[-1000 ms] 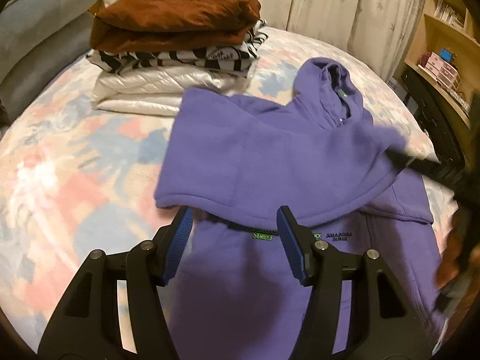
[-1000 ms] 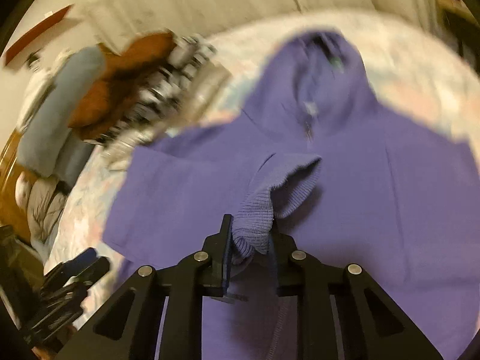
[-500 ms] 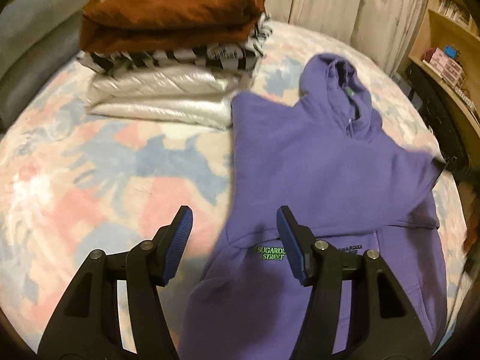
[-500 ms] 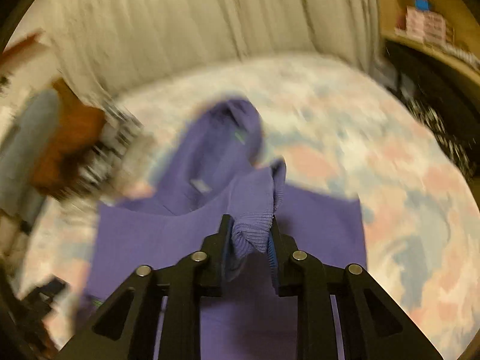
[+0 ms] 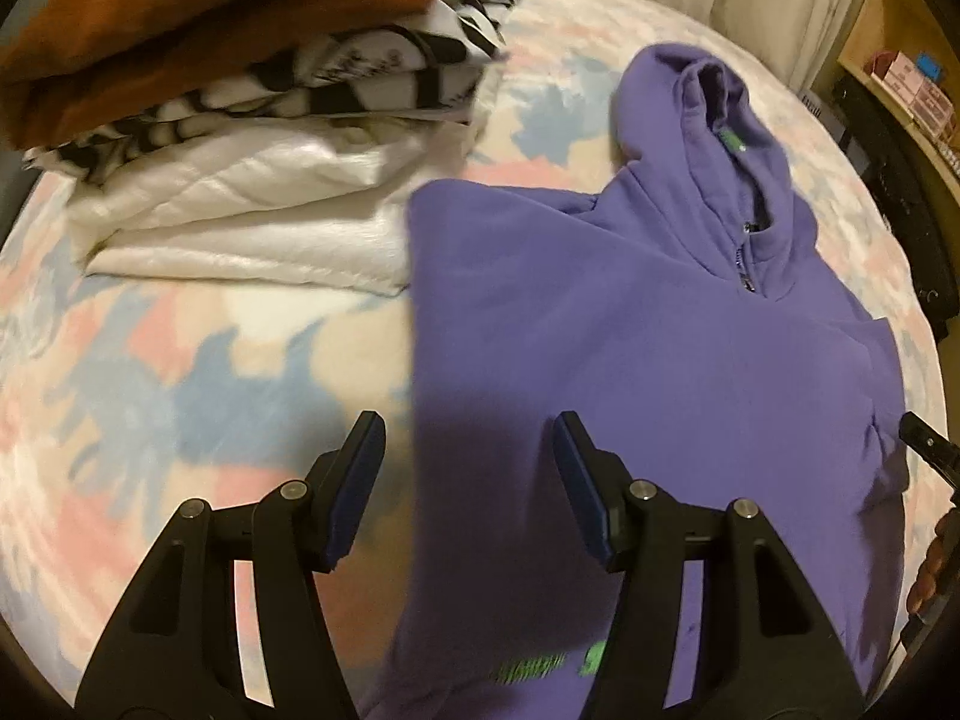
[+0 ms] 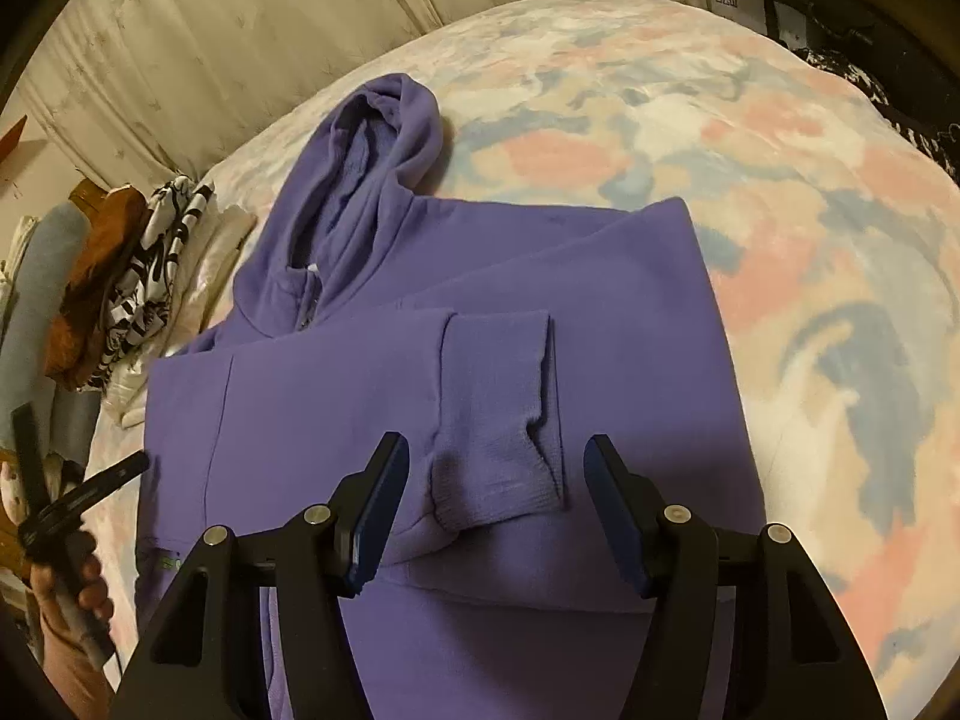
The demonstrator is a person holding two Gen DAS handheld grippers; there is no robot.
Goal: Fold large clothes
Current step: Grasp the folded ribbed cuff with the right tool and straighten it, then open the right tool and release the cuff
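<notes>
- A bed with a pastel pink, blue and cream floral cover fills both views; pale curtains hang behind it, and wooden shelves with small boxes stand at its far right.
- At the far left of the bed sits a stack of folded clothes: a rust-brown garment on top, a black-and-white patterned one under it, and a shiny white quilted one at the bottom. In the right wrist view the same stack appears small at the left edge.
- Just right of the stack, touching the white garment's edge, a purple hoodie lies flat on the bed, hood pointing toward the curtains, with green lettering near its bottom hem.
- The left hand-held gripper hovers above the hoodie's left edge, its blue-padded jaws spread wide and holding nothing.
- In the right wrist view the hoodie has both sides folded inward, and one sleeve lies across its chest with the ribbed cuff resting flat on top.
- The right hand-held gripper is released, its jaws wide apart on either side of the cuff without gripping it.
- At that view's lower left, a hand grips the other tool's handle.
</notes>
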